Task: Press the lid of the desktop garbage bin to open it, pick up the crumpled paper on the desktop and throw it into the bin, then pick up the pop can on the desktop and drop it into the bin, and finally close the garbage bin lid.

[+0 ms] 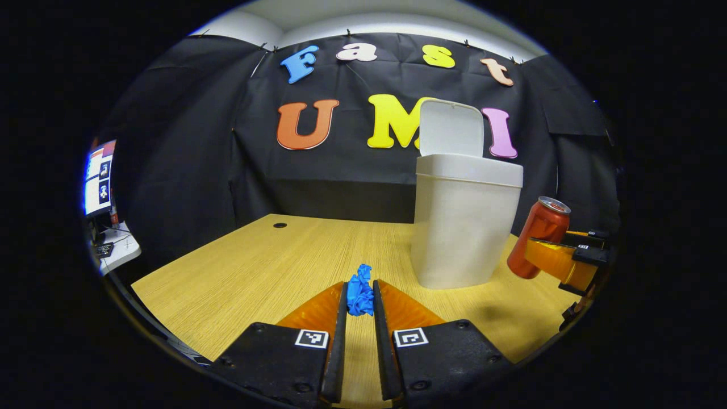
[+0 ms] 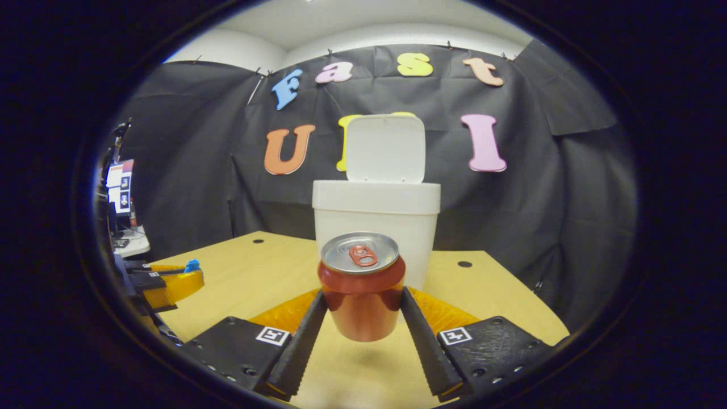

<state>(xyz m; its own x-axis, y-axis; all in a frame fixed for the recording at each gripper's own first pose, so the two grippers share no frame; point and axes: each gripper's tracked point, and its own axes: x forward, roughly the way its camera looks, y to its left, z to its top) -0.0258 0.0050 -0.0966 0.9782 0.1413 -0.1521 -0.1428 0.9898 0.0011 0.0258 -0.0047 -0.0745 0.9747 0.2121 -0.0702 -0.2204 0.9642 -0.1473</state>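
Bare wooden desktop (image 1: pixel 244 267) lay open left of the white plastic bin (image 1: pixel 463 227), lid (image 1: pixel 451 128) upright. Left gripper (image 1: pixel 359 301) clamped blue crumpled paper (image 1: pixel 359 289); right gripper (image 2: pixel 363 301) clamped the lifted red can (image 2: pixel 362 289).

left tool (image 1: pixel 360 304): two black blocks with round screws, lower centre; each carries a square black-and-white marker; ridged inner strips.
right tool (image 2: pixel 363 309): same black screwed blocks, lower centre, a square marker on each; serrated inner edges.
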